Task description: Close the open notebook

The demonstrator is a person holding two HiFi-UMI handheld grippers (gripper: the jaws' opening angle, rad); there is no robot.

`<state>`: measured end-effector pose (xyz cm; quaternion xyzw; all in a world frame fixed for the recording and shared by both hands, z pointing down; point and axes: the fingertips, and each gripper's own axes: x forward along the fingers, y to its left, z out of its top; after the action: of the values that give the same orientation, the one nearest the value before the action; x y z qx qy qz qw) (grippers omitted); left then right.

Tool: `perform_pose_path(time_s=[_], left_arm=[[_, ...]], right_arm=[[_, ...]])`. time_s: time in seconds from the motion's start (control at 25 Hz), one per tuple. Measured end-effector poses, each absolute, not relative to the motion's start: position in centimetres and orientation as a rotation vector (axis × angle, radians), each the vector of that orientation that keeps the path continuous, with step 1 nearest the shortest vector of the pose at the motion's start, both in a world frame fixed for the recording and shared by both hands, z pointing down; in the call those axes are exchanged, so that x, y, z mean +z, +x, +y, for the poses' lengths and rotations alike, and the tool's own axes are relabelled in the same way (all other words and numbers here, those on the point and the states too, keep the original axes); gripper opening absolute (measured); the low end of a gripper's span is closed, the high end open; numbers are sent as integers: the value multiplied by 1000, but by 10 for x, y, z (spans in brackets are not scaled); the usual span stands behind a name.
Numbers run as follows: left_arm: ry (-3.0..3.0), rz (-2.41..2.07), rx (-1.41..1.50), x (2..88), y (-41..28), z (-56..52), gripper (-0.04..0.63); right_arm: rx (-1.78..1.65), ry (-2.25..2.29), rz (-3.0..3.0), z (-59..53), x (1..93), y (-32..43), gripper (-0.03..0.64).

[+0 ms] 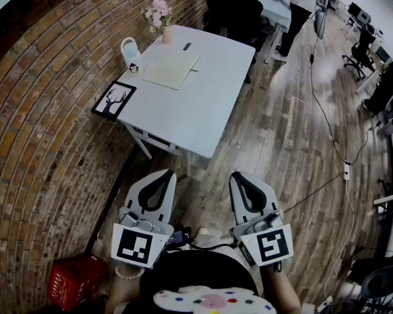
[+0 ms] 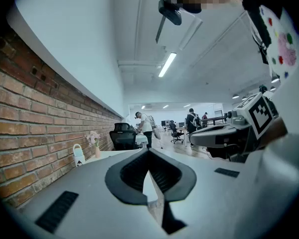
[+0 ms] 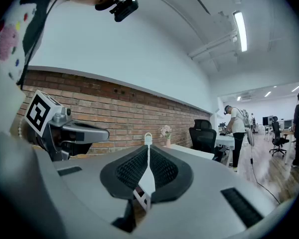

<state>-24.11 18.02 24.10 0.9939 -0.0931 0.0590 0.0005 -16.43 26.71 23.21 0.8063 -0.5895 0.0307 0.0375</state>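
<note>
A cream notebook point(image 1: 172, 69) lies flat on the white table point(image 1: 203, 103), near the table's far end by the brick wall. Both grippers are held low in front of the person, well short of the table and touching nothing. My left gripper point(image 1: 164, 173) has its jaws pressed together with nothing between them, and the left gripper view confirms this point(image 2: 148, 151). My right gripper point(image 1: 239, 175) is shut and empty too, as the right gripper view shows point(image 3: 148, 147). The notebook does not show in either gripper view.
On the table stand a vase of pink flowers point(image 1: 158, 15), a white handled pot point(image 1: 130, 51), a small dark object point(image 1: 187, 46) and a framed deer picture point(image 1: 114, 100). A red crate point(image 1: 75, 280) sits by the wall. Behind are black chairs point(image 1: 239, 8) and a person point(image 1: 300, 5).
</note>
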Motion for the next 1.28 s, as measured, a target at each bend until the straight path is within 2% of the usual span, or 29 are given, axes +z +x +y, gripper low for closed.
perform_pose_path(time_s=[1.28], left_arm=[[3152, -477, 169, 251, -219, 211, 17]], right_arm=[[197, 2459, -1839, 328, 268, -123, 40]])
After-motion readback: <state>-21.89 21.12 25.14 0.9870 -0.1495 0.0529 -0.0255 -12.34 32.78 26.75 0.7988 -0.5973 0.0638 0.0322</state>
